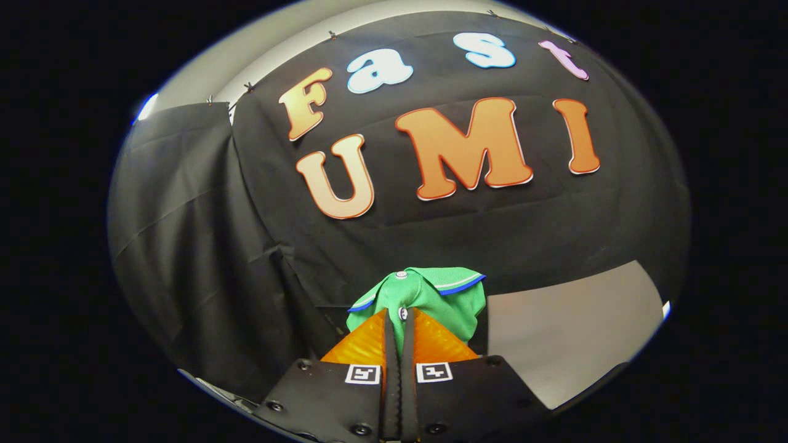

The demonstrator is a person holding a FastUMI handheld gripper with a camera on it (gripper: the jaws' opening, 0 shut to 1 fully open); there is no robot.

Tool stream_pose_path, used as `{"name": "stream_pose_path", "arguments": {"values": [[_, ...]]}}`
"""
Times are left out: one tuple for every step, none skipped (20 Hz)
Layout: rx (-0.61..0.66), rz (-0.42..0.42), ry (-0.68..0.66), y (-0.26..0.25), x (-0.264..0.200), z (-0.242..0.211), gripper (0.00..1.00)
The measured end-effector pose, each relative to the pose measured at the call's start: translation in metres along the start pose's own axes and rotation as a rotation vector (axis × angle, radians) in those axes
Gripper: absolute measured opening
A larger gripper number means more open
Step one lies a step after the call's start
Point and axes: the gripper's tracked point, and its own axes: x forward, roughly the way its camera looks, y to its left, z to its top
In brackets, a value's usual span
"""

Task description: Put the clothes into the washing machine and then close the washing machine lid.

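Fingers (399, 320) clamped on green shirt (431, 295), held aloft; washer loading and lid closing both left, I'd say

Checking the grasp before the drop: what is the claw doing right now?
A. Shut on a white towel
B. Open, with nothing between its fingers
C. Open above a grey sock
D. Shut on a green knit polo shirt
D: the claw has both fingers pressed together on the green knit polo shirt, which bunches up just beyond the fingertips.

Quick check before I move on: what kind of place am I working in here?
Probably a staged recording booth, not a home: black cloth wall behind, a bare grey surface, and the gripper shut on a green shirt.
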Motion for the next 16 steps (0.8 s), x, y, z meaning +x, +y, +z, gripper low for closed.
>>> {"name": "stream_pose_path", "arguments": {"values": [[0.002,0.01,0.008,0.009,0.006,-0.008,0.08],[0.004,0.018,0.019,0.018,0.015,-0.015,0.08],[0.011,0.031,0.035,0.025,0.021,-0.025,0.08],[0.019,0.039,0.046,0.033,0.028,-0.035,0.08],[0.026,0.047,0.062,0.038,0.035,-0.047,0.08],[0.032,0.052,0.079,0.042,0.045,-0.057,0.08],[0.04,0.057,0.098,0.045,0.052,-0.071,0.08],[0.049,0.061,0.117,0.048,0.062,-0.084,0.08],[0.061,0.062,0.134,0.048,0.07,-0.098,0.08],[0.069,0.062,0.158,0.05,0.079,-0.113,0.08],[0.079,0.064,0.174,0.053,0.088,-0.125,0.08],[0.091,0.064,0.197,0.053,0.097,-0.138,0.08],[0.1,0.067,0.215,0.054,0.105,-0.152,0.08],[0.108,0.057,0.223,0.053,0.117,-0.165,0.08],[0.112,0.051,0.248,0.049,0.124,-0.178,0.08],[0.13,0.047,0.265,0.046,0.13,-0.193,0.08]]}}
